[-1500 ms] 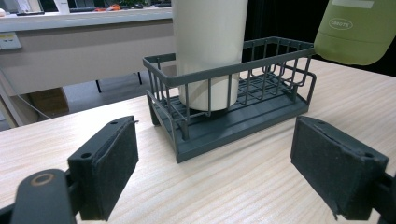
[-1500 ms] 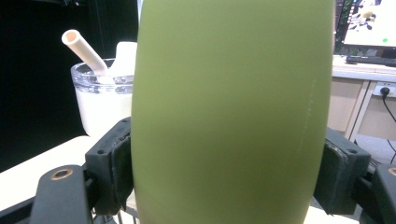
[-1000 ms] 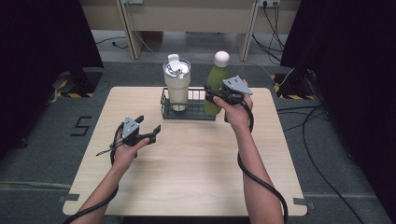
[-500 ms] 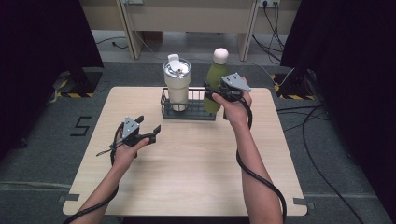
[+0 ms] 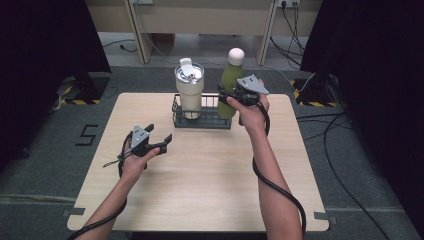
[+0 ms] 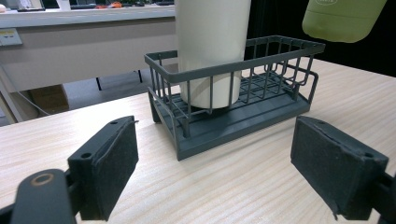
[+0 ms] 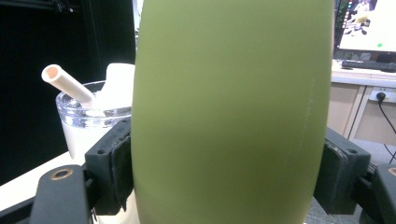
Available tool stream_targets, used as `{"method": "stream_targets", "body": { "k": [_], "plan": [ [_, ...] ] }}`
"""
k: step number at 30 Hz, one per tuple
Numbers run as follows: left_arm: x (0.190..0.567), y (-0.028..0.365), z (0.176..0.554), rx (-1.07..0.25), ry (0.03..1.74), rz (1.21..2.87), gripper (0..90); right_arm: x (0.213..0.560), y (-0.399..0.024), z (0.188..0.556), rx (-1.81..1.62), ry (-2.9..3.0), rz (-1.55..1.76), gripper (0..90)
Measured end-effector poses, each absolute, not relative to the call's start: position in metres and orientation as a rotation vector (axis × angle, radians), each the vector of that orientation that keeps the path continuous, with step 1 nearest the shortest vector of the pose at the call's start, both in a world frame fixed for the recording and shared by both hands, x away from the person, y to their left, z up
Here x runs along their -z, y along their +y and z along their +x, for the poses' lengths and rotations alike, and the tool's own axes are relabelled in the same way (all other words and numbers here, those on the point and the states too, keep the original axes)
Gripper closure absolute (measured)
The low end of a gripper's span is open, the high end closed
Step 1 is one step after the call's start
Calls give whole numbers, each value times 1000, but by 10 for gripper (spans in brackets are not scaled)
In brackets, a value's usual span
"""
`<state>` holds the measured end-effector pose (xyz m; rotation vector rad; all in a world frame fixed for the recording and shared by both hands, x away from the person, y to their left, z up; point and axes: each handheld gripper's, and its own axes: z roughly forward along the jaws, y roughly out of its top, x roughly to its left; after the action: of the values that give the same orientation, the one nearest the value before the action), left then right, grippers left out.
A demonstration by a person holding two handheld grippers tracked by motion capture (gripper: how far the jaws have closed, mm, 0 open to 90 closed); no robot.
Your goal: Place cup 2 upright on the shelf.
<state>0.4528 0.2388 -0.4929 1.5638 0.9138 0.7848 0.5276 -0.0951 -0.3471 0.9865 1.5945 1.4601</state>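
Above basket point(image 5: 202, 119), green bottle point(image 5: 230, 82) risen, right claw point(image 5: 229, 95) clamped.

Green bottle point(image 5: 229, 87), cream tumbler point(image 5: 189, 92), grey basket point(image 5: 202, 120)

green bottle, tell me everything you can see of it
The green bottle is a matte olive body that narrows at the neck to a rounded cream cap. It is upright and lifted: in the left gripper view its base hangs above the right end of the dark wire basket. The right tool is shut on its sides, pads pressed against it.
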Motion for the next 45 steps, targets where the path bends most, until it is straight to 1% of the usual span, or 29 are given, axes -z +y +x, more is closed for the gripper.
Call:
{"method": "stream_targets", "body": {
  "k": [33, 45],
  "plan": [
    [493, 239, 453, -783, 917, 1562, 143, 334, -89, 546, -1449, 1583, 1001, 218],
    [493, 239, 453, -782, 918, 1561, 143, 331, -85, 560, -1430, 1588, 1015, 218]
  ]
}}
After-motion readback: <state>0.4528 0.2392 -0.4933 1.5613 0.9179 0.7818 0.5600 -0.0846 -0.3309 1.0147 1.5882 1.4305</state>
